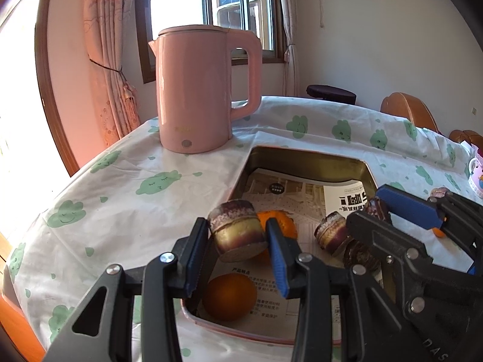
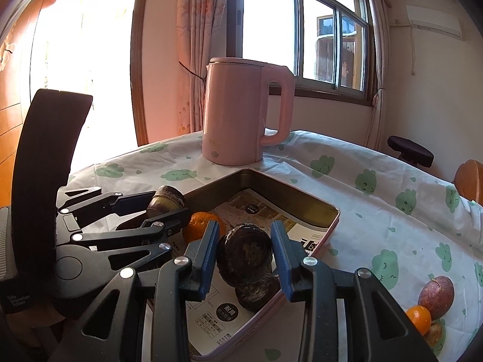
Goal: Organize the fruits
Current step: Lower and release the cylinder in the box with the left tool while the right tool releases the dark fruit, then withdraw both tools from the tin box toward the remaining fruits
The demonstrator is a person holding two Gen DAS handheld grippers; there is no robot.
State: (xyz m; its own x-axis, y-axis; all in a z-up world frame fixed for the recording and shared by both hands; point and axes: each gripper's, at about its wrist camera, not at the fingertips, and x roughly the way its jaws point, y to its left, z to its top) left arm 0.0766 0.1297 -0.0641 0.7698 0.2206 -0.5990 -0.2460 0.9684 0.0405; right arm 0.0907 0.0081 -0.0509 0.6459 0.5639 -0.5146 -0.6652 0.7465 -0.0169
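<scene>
Each tool pinches a short sugarcane piece over the metal tin on the desk, the left tool [image 1: 238, 235] one [image 1: 237, 230] above the oranges [image 1: 229, 297], the right tool [image 2: 244, 256] another [image 2: 244, 253] nearer the tin's [image 2: 302, 203] right wall, so each should lower onto bare paper before letting go.

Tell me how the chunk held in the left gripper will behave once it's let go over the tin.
The short chunk in the left gripper looks like a stubby cylinder with flat cut ends, so it probably rolls if it lands on its side. It looks stiff. Dropped, it may knock the orange below it in the tin.
</scene>
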